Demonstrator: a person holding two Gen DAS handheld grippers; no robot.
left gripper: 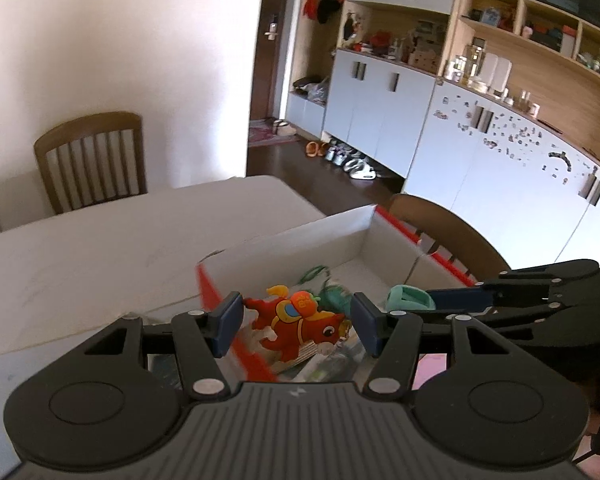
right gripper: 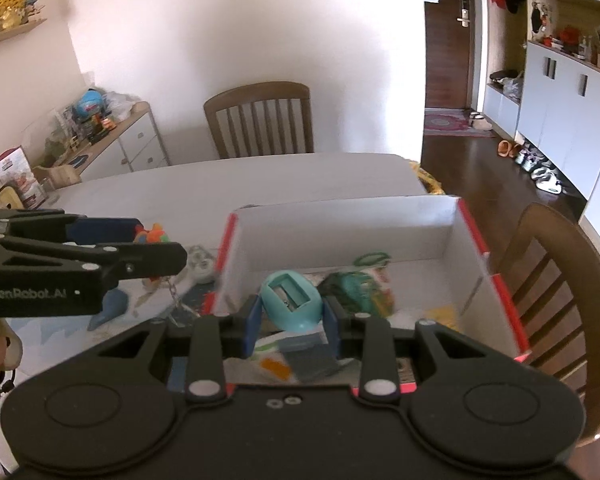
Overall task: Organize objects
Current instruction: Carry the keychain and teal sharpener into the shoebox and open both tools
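Observation:
A white cardboard box with red edges (right gripper: 340,216) (left gripper: 300,240) stands on the pale table. My right gripper (right gripper: 291,316) is shut on a teal egg-shaped pencil sharpener (right gripper: 291,300) and holds it over the box's near end; it also shows in the left wrist view (left gripper: 410,299). My left gripper (left gripper: 298,324) has its jaws wide apart around a red toy horse (left gripper: 300,324) at the box's left rim; whether they touch it I cannot tell. In the right wrist view the left gripper (right gripper: 140,248) sits left of the box. Green toys (right gripper: 356,284) lie inside the box.
Small items, a keychain (right gripper: 200,264) and a blue piece (right gripper: 112,308), lie on the table (right gripper: 260,176) left of the box. Wooden chairs stand at the far side (right gripper: 260,120) and the right side (right gripper: 560,288). A sideboard (right gripper: 112,144) and white cabinets (left gripper: 500,152) line the walls.

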